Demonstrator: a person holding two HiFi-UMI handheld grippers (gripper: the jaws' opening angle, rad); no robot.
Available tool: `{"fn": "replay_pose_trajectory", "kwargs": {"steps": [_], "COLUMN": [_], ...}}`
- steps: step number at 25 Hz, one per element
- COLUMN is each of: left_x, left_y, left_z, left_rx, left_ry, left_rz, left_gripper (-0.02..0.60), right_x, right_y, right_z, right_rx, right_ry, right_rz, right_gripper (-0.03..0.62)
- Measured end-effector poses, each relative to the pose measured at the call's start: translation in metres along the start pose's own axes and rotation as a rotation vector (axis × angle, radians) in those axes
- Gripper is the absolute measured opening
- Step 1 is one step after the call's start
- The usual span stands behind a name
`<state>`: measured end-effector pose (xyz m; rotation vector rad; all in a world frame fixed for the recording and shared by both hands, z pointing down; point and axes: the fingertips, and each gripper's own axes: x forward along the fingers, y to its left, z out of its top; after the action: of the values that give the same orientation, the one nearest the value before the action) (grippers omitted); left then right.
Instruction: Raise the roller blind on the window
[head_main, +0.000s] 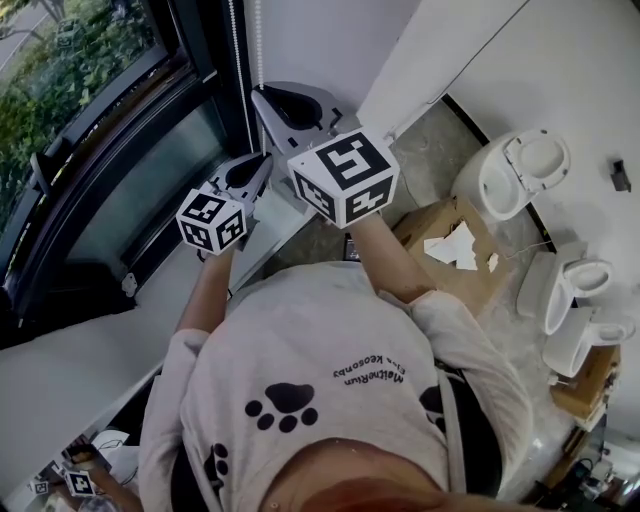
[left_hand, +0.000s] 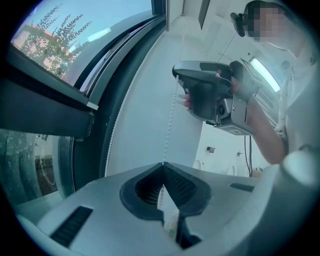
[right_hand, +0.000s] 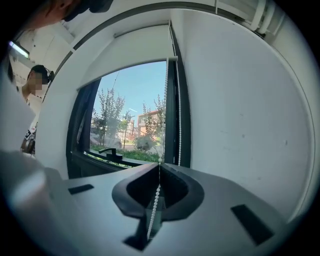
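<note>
The roller blind (right_hand: 125, 55) covers only the top of the window (right_hand: 125, 120). Its lower edge hangs well above the sill, leaving trees and sky open to view through the glass. The white bead chain (right_hand: 165, 100) runs down the window's right side, close to the dark frame and the white wall. The right gripper (right_hand: 160, 163) is clenched on this chain: the jaw tips meet on the beads, and the strand trails on down through the hollow behind them. The left gripper (left_hand: 162, 164) is clamped on the same chain lower down, its tips pinched together on the beads. The right gripper is seen above it in the left gripper view. In the head view both tools are raised before the window, each marker cube turned towards the camera. On the floor to the right of the window stands an open cardboard box (head_main: 415, 228) holding torn white scraps (head_main: 452, 245). Farther from the window than that box are two white toilets (head_main: 505, 175), the nearer one with its seat ring showing. Beyond them, farthest from the window, sits a second brown box (head_main: 585, 378); what it holds cannot be made out.
</note>
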<state>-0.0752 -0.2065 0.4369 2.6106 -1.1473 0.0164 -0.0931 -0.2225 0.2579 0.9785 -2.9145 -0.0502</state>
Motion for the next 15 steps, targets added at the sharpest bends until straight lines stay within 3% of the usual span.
{"fn": "replay_pose_trajectory", "kwargs": {"steps": [5,15], "left_x": [-0.003,-0.002], "left_y": [0.005,0.011], "left_z": [-0.025,-0.065], "left_rx": [-0.047,-0.039], "left_ry": [-0.01,0.059], "left_rz": [0.007,0.024], "left_gripper": [0.011,0.011], "right_x": [0.002,0.002], "right_y": [0.006,0.008], "right_z": [-0.026,-0.067], "right_rx": [-0.005,0.0], "right_ry": [0.03,0.088], "right_rz": [-0.007,-0.029], "right_gripper": [0.009,0.009]}}
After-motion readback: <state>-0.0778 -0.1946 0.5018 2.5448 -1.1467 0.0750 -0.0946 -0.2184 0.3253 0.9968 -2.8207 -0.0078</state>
